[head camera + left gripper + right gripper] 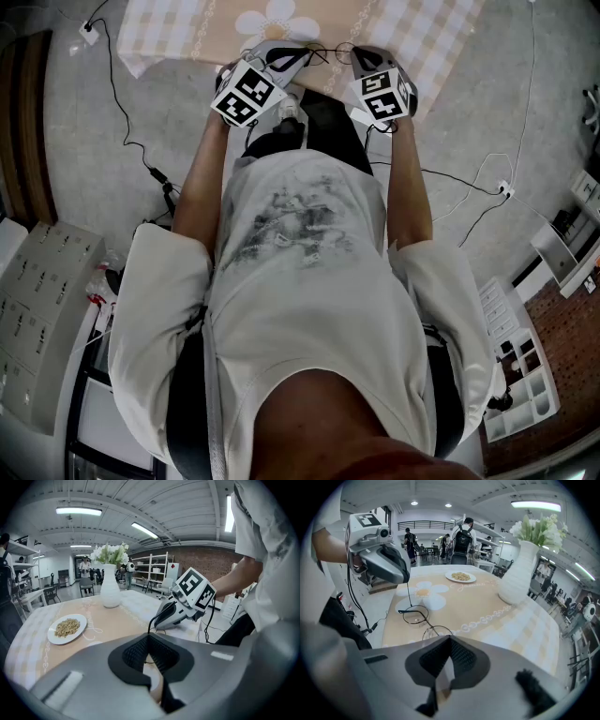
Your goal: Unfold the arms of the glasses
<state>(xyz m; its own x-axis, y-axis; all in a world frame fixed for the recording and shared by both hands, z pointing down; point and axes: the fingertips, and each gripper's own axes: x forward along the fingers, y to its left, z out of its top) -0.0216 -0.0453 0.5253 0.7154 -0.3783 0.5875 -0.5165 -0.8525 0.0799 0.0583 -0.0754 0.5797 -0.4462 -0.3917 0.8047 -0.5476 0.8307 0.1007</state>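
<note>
Left gripper (148,638): jaws pressed together, nipping the thin black arm (408,597) of the glasses (417,616). My left gripper view has that wire coming straight out of the closed tips. My right gripper view has it rising from the outer end of the far lens up into them, so this arm stands away from the frame. Head view puts the glasses between my two grippers, at my edge of the table (487,604). They are thin round wire rims, two lenses side by side, low over the tan cloth; I can't tell if they rest on it or hang just above. The second arm is not readable. Right gripper (449,638): jaws closed too, no gap at the tips. The rim of the near lens runs in under them, so I read it as pinched on the frame at that end. Both grippers point down toward each other, tips near but apart, with the glasses spanning the space between. Past the glasses, going left to right in my right gripper view: white flower print (423,592) on the cloth just beyond the far lens, then a white plate (472,579) of pale grains (461,576) further out. A person with a backpack (463,540) stands beyond the table. A white vase (518,576) holding white flowers (539,527) stands upright. The checked border of the cloth is at the right.
</note>
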